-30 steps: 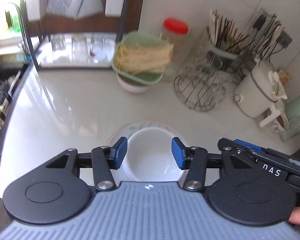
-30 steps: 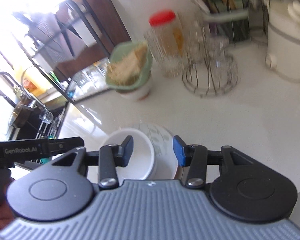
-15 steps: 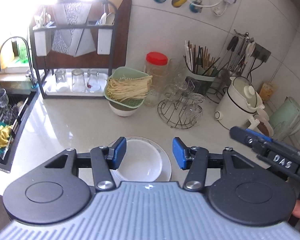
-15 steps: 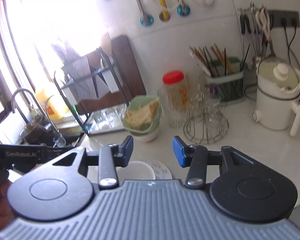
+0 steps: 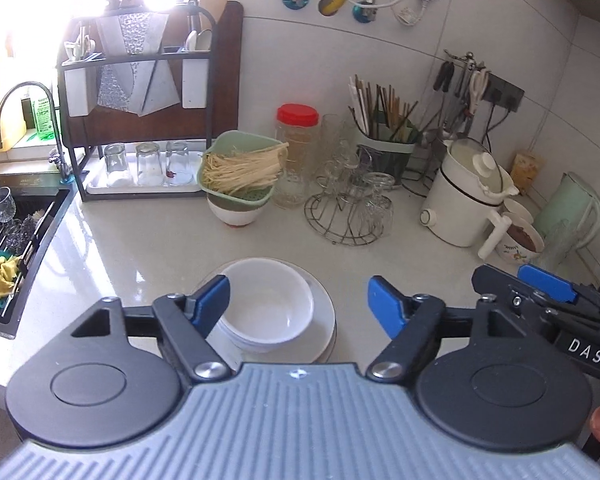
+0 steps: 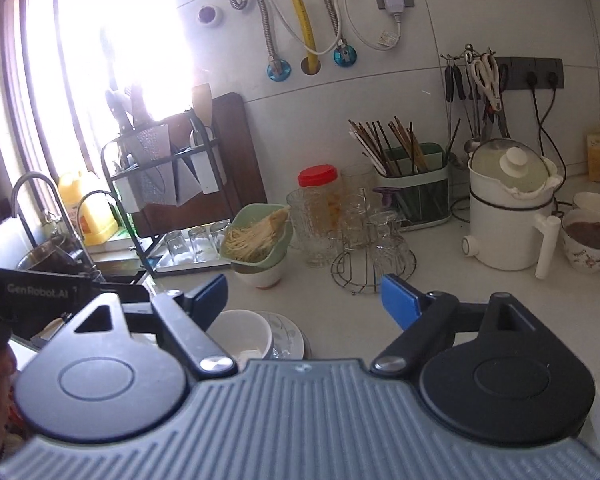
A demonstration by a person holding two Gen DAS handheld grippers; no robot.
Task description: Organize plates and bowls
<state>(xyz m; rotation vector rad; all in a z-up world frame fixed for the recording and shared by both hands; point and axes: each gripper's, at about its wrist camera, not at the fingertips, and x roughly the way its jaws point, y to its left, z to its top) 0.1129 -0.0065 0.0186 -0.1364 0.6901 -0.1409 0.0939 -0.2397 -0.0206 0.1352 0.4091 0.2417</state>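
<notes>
The left gripper (image 5: pixel 298 306) is spread wide and holds nothing; the bowl (image 5: pixel 268 306) sits on the plate (image 5: pixel 322 334) just ahead, between its fingers. The right gripper (image 6: pixel 304 300) is also spread and empty, with the bowl (image 6: pixel 242 334) ahead to its left on the counter (image 6: pixel 440 292).

White tiled wall (image 5: pixel 480 20), pale countertop (image 5: pixel 140 248), glaring window (image 6: pixel 112 20).

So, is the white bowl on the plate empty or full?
Empty: the white bowl stands upright on the plate, and its bare white inside shows.
</notes>
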